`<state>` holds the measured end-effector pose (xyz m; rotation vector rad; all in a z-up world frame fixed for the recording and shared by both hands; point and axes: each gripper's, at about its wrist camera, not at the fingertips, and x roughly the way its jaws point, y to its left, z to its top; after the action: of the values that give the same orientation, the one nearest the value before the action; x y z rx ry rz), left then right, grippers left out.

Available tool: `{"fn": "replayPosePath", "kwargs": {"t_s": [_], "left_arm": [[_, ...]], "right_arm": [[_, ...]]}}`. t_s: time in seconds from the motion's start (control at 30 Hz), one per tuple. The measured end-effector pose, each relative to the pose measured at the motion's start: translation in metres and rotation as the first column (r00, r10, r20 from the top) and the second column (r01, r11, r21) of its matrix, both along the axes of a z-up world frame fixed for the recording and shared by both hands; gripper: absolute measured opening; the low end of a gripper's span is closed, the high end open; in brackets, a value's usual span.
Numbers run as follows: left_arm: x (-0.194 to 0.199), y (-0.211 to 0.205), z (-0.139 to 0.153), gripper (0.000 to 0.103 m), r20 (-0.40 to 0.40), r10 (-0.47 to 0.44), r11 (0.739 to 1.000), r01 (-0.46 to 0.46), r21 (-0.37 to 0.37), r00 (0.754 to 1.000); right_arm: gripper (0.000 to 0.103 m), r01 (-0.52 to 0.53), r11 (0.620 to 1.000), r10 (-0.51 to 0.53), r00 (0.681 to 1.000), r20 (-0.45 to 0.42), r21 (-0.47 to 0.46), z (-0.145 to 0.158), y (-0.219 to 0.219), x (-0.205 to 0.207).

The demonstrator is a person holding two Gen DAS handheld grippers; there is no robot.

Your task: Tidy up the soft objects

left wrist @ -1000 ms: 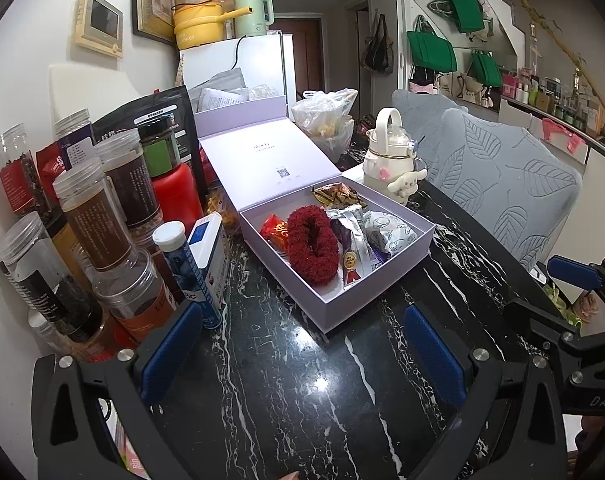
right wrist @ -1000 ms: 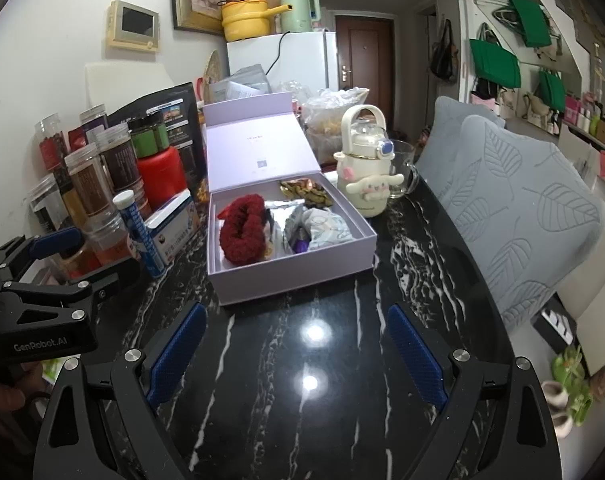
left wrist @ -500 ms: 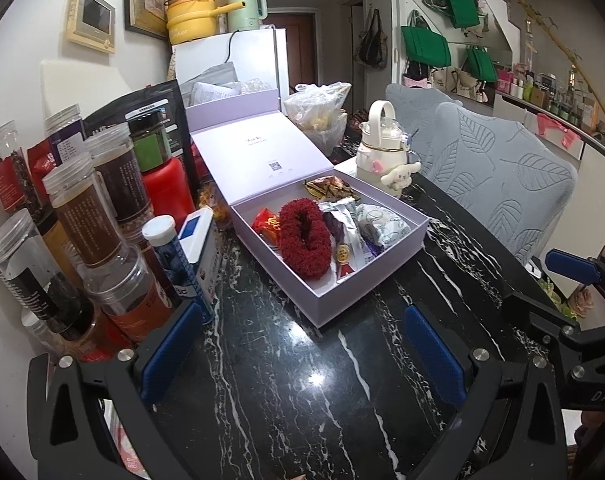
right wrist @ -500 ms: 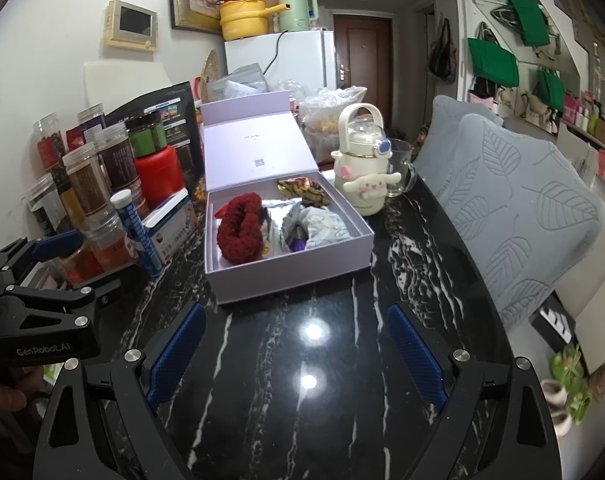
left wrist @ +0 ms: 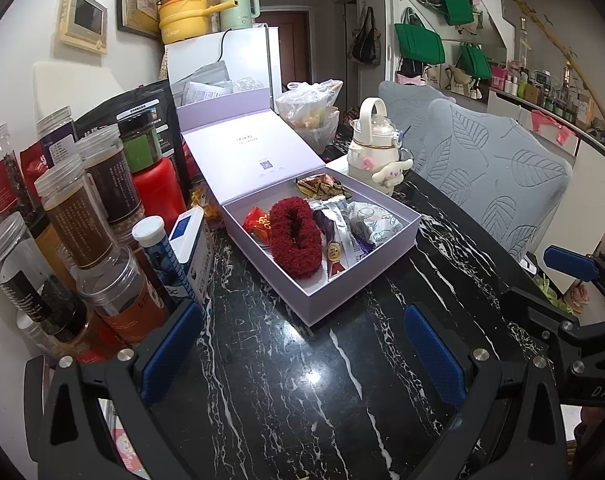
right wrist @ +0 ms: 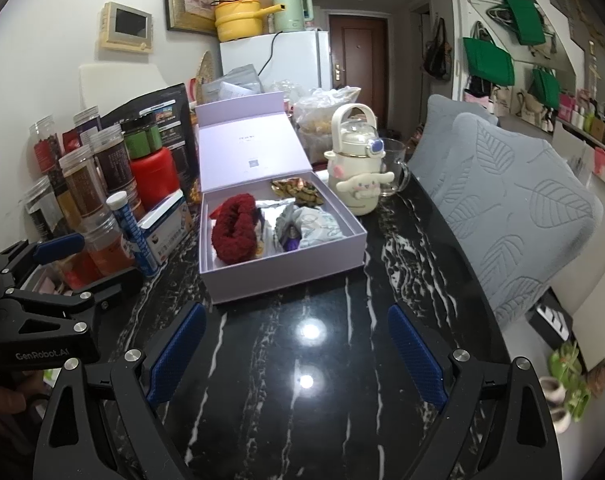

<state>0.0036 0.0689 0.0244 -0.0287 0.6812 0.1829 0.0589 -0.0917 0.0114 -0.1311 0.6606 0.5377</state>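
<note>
An open lilac box (left wrist: 354, 280) (right wrist: 286, 272) sits on the black marble table (left wrist: 286, 380) with its lid raised behind it. Inside lie a fuzzy red scrunchie (left wrist: 294, 236) (right wrist: 234, 228), silver snack packets (left wrist: 338, 228), a red wrapper (left wrist: 258, 222) and a pale soft pouch (left wrist: 374, 220) (right wrist: 318, 224). My left gripper (left wrist: 302, 348) is open and empty, a short way in front of the box. My right gripper (right wrist: 294, 348) is open and empty, also in front of the box. Each gripper shows at the edge of the other's view.
Several jars (left wrist: 82, 216), a red canister (left wrist: 158, 188), a blue tube (left wrist: 164, 256) and a small carton (left wrist: 190, 236) crowd the left. A cream kettle with a plush toy (left wrist: 376, 148) (right wrist: 358, 172) and a glass cup (right wrist: 394, 164) stand right of the box. Grey chair cushions (right wrist: 514, 200) line the right edge.
Both views have shifted slightly, and the box sits a little further away in the left wrist view. Both grippers stay open and empty.
</note>
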Motion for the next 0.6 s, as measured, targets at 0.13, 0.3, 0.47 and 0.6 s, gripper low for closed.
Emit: {"fn": "replayPosePath", "kwargs": {"t_s": [0.13,0.3,0.47,0.6], "left_arm": [[0.0007,-0.0014,-0.0007,0.103,-0.006,-0.005,1.000,0.005,-0.001,1.000],[0.0012,-0.0013,-0.0012,0.103,-0.009,-0.008,1.000,0.008,-0.010,1.000],[0.0012,-0.0017,-0.0006,0.103,-0.010,-0.008,1.000,0.007,-0.010,1.000],[0.0009,-0.0020,0.0013,0.103,-0.002,-0.011,1.000,0.011,-0.014,1.000]], "right_arm": [[0.093,0.005,1.000,-0.005,1.000,-0.004,0.000,0.0001,-0.0034,0.0001],[0.093,0.007,1.000,-0.007,1.000,-0.006,0.000,0.0009,-0.0047,0.0009],[0.093,0.007,1.000,-0.007,1.000,-0.006,-0.001,0.0008,-0.0051,0.0009],[0.093,0.008,1.000,-0.008,1.000,-0.005,0.000,0.0005,-0.0044,0.0013]]}}
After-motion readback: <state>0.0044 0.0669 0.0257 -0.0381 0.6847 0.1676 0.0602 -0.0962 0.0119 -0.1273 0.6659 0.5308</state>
